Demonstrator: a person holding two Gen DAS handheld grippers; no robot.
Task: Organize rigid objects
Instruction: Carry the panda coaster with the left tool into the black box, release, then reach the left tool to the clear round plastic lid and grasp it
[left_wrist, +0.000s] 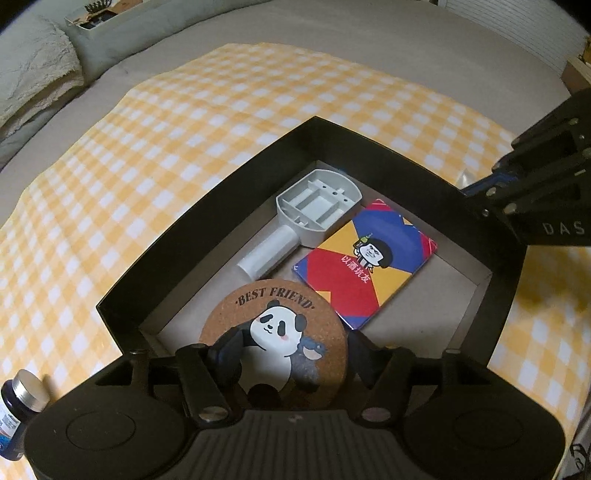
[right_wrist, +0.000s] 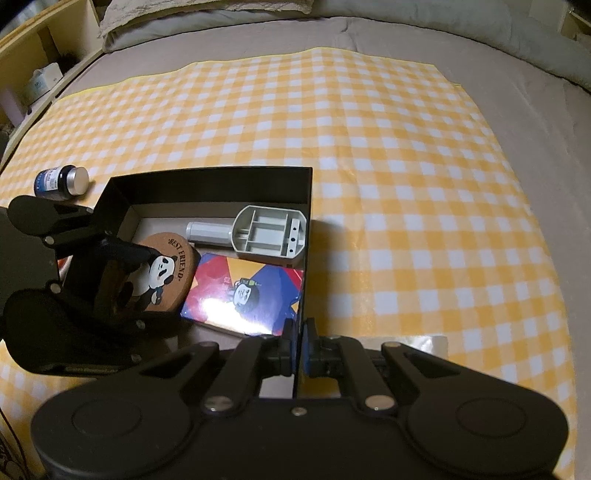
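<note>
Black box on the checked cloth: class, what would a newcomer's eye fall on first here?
The round cork coaster with a panda, between the left hand-held gripper's fingers at the near end of the open black cardboard box. Beside it lie a bright red, blue and yellow card box and a grey plastic handled part.

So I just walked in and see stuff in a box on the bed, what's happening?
A person with a gripper in each hand is packing things into a black box. The left gripper has the round panda coaster between its fingers, over the box. The right gripper is shut on the box's wall, steadying it. A grey plastic part and a colourful card box already lie inside; a small bottle sits outside.
</note>
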